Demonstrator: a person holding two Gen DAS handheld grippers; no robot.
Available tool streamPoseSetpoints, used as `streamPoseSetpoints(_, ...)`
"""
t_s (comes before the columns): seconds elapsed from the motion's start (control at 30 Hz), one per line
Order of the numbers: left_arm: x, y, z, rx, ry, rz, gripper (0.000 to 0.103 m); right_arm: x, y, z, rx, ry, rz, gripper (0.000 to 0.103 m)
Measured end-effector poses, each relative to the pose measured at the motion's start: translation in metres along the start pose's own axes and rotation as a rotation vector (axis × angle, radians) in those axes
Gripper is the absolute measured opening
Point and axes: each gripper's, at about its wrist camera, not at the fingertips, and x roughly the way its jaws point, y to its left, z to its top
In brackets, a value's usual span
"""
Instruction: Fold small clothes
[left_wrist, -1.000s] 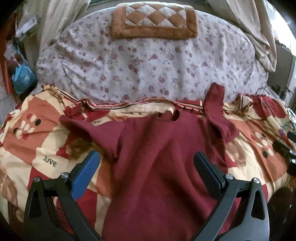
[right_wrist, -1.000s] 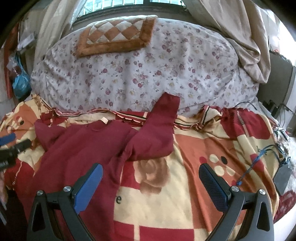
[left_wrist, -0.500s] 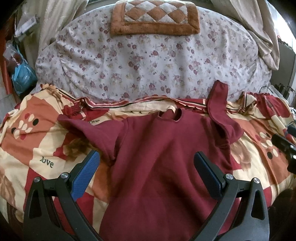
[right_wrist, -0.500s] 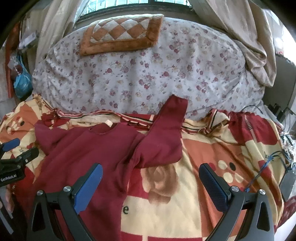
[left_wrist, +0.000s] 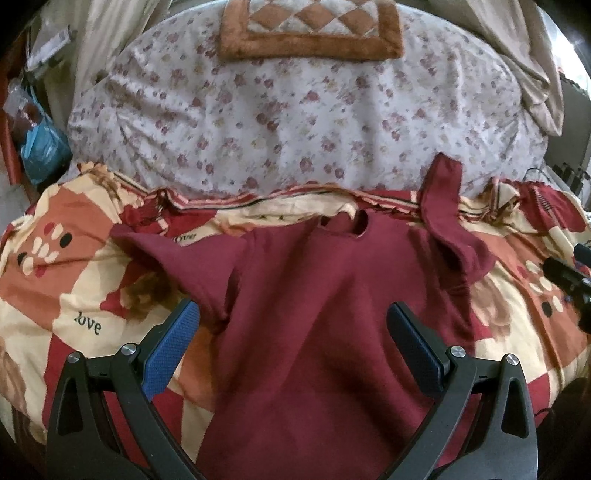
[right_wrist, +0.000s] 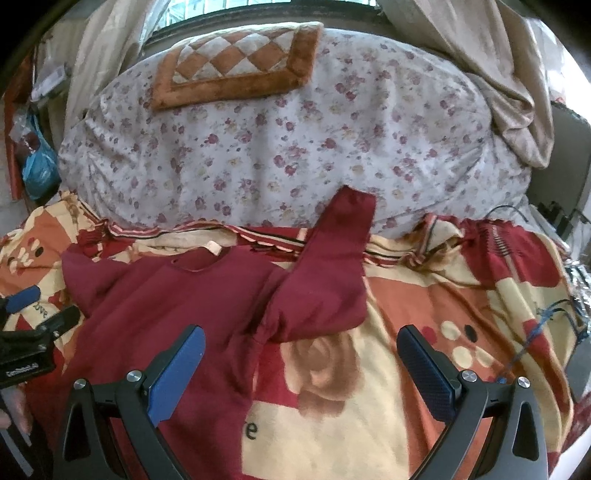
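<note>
Leftmost, the left tongs (left_wrist: 291, 332) hang released, fingers spread wide over the maroon shirt (left_wrist: 314, 332); the shirt lies flat on the patterned blanket (left_wrist: 74, 295) covering the bed, neck toward twelve o'clock; its left sleeve points to ten o'clock; its right sleeve (right_wrist: 332, 273) stretches toward one o'clock onto the floral quilt (right_wrist: 277, 147); the right tongs (right_wrist: 301, 354) are likewise released, poised above the blanket at the shirt's right edge, grasping nothing.

Daylight from window (right_wrist: 266, 7) at top, glare blown out at right edges. Soft shadows, slight motion blur, strong fisheye bending, black vignette corners, foreground dim.
</note>
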Motion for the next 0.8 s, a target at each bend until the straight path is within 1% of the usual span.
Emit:
streamPoseSetpoints(0.07,0.008,0.005,-0.002,-0.006,0.014,0.021,0.102,0.010,0.001,0.002,0.015,0.013,0.028,0.103)
streamPoseSetpoints(0.13,0.015,0.011,-0.004,-0.010,0.024,0.041,0.102,0.020,0.002,0.004,0.051,0.046,0.047,0.103)
streamPoseSetpoints(0.17,0.017,0.015,-0.005,-0.013,0.027,0.047,0.102,0.023,0.002,0.005,0.079,0.046,0.078,0.103)
streamPoseSetpoints(0.23,0.023,0.024,-0.006,-0.022,0.035,0.059,0.102,0.029,0.006,0.005,0.098,0.048,0.111,0.103)
streamPoseSetpoints(0.33,0.031,0.047,-0.006,-0.058,0.051,0.046,0.102,0.045,0.019,0.005,0.071,0.091,0.118,0.103)
streamPoseSetpoints(0.4,0.034,0.065,-0.004,-0.096,0.047,0.036,0.102,0.051,0.030,0.006,0.041,0.093,0.138,0.103)
streamPoseSetpoints(0.5,0.044,0.101,-0.002,-0.169,0.068,0.027,0.102,0.057,0.047,0.007,0.004,0.083,0.172,0.103)
streamPoseSetpoints(0.57,0.053,0.134,0.000,-0.248,0.096,0.019,0.102,0.066,0.057,0.009,-0.011,0.090,0.188,0.103)
streamPoseSetpoints(0.7,0.063,0.188,0.004,-0.396,0.089,0.045,0.102,0.080,0.072,0.008,-0.029,0.113,0.215,0.103)
streamPoseSetpoints(0.73,0.067,0.206,0.005,-0.451,0.083,0.050,0.102,0.082,0.076,0.008,-0.034,0.117,0.218,0.103)
streamPoseSetpoints(0.8,0.074,0.228,0.007,-0.512,0.078,0.069,0.102,0.086,0.082,0.006,-0.045,0.124,0.224,0.103)
